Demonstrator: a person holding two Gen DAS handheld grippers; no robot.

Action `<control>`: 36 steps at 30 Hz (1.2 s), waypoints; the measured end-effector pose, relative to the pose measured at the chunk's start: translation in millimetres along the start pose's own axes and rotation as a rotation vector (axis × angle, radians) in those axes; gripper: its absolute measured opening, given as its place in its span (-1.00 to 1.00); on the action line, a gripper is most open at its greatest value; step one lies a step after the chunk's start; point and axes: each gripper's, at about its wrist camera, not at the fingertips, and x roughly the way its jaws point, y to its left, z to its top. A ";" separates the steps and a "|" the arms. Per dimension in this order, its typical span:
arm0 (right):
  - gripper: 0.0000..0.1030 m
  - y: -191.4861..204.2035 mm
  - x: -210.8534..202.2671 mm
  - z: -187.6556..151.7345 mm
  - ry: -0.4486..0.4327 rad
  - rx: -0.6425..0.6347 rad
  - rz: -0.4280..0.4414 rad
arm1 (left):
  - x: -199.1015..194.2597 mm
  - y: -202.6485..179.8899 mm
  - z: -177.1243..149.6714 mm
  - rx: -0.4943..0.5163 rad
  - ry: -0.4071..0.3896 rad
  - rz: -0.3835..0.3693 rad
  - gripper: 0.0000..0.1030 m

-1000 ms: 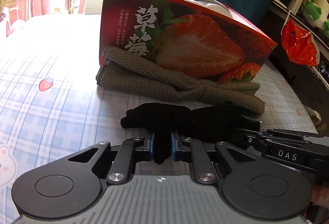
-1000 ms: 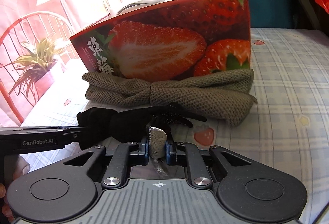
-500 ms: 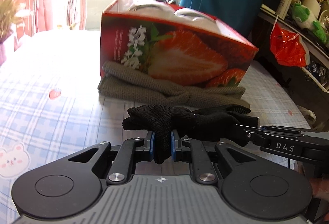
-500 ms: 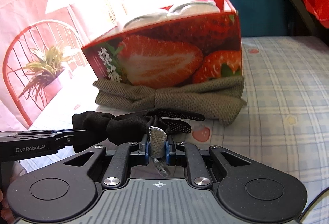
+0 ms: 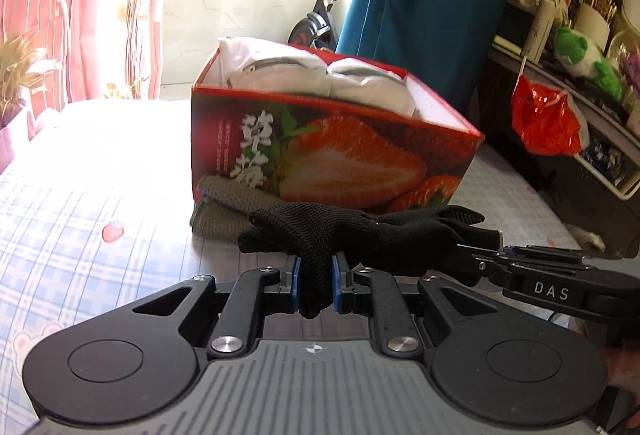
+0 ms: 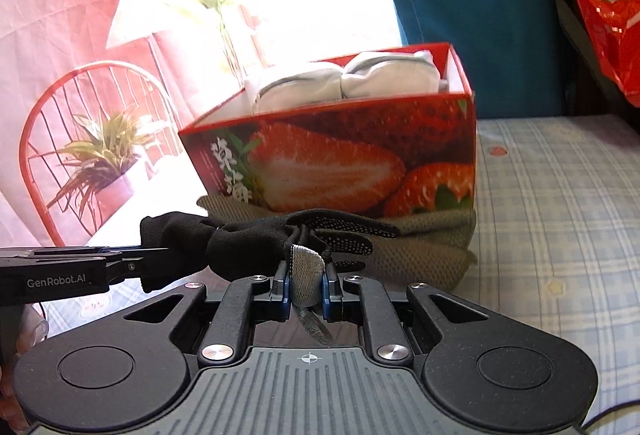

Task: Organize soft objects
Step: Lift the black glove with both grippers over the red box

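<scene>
Both grippers have risen since a second ago: the gloves [image 5: 352,235] now hang clear of the bed [image 5: 80,203], level with the lower half of the box [image 5: 332,151], where earlier they sat low on the sheet in front of it. Box top now visible, with white rolled items [image 5: 320,75] packed inside. Left gripper [image 5: 314,285] is clamped narrow on a black fold at the gloves' left end; cloth fills the gap between the blue pads [image 5: 296,285]. Right gripper [image 6: 306,285] is clamped narrow on the gloves' grey strap tab [image 6: 306,271], at the end with the dotted palm [image 6: 348,235]. The gloves [image 6: 248,239] span between the two grippers as one bunched black bundle, in front of the box and apart from it. Grey towel [image 6: 432,243] lies folded on the bed, touching the box's front base [image 6: 332,163], behind and below the gloves. In the left view the right gripper's arm [image 5: 560,283] comes in from right of the box; in the right view the left gripper's arm [image 6: 60,275] comes in from left of it. Red bag [image 5: 548,123] hangs right of the box, well apart. Plant [image 6: 100,147] and red chair [image 6: 52,107] are left of the box, beyond the bed edge.
</scene>
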 end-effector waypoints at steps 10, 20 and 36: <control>-0.76 9.4 -6.6 33.9 -0.063 -0.059 0.027 | -10.0 0.7 36.7 0.001 -0.075 -0.005 -0.69; -0.76 8.3 -7.6 71.4 -0.114 -0.092 0.031 | -8.1 -4.7 68.4 0.022 -0.124 -0.018 -0.68; -0.76 -7.9 19.6 117.9 -0.149 -0.116 0.013 | 28.9 -1.5 107.5 0.015 -0.127 -0.011 -0.68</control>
